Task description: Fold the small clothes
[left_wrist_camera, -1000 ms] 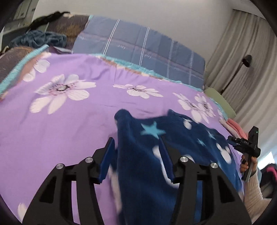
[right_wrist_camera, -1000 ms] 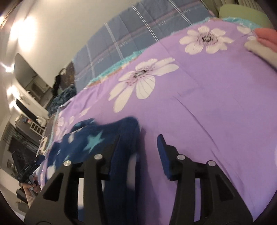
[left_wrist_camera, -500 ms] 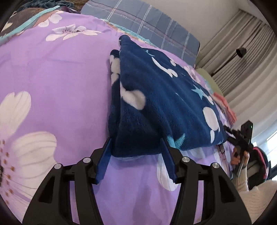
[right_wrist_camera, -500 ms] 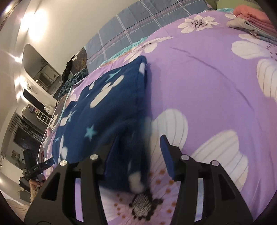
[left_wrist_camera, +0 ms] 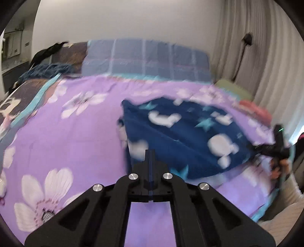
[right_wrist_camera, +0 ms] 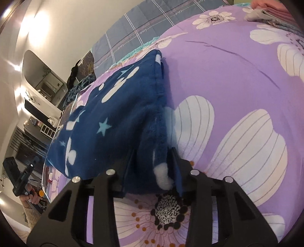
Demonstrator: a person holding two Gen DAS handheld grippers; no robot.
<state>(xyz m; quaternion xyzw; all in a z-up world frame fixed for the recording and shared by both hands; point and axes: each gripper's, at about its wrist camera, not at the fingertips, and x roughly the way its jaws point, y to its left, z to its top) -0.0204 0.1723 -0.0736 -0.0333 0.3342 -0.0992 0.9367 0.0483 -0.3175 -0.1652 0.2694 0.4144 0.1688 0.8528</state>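
A dark blue fleece garment (left_wrist_camera: 182,136) with white shapes and light blue stars lies folded on the purple flowered bedspread (left_wrist_camera: 66,136). My left gripper (left_wrist_camera: 149,152) is shut and empty, its tips meeting just in front of the garment's near left corner. In the right wrist view the garment (right_wrist_camera: 117,117) lies to the left, and its near right corner sits between the fingers of my right gripper (right_wrist_camera: 152,159), which is shut on that corner. The right gripper also shows in the left wrist view (left_wrist_camera: 277,150), at the garment's right corner.
A blue checked pillow (left_wrist_camera: 146,58) lies at the head of the bed. Folded pink and grey clothes (right_wrist_camera: 269,9) are stacked at the bed's far right. Dark clothes (left_wrist_camera: 47,70) are heaped at the far left. Curtains (left_wrist_camera: 266,57) and a floor lamp stand to the right.
My left gripper has closed empty and pulled back from the garment's corner. My right gripper has closed on the garment's near right corner. The left view is blurred by motion.
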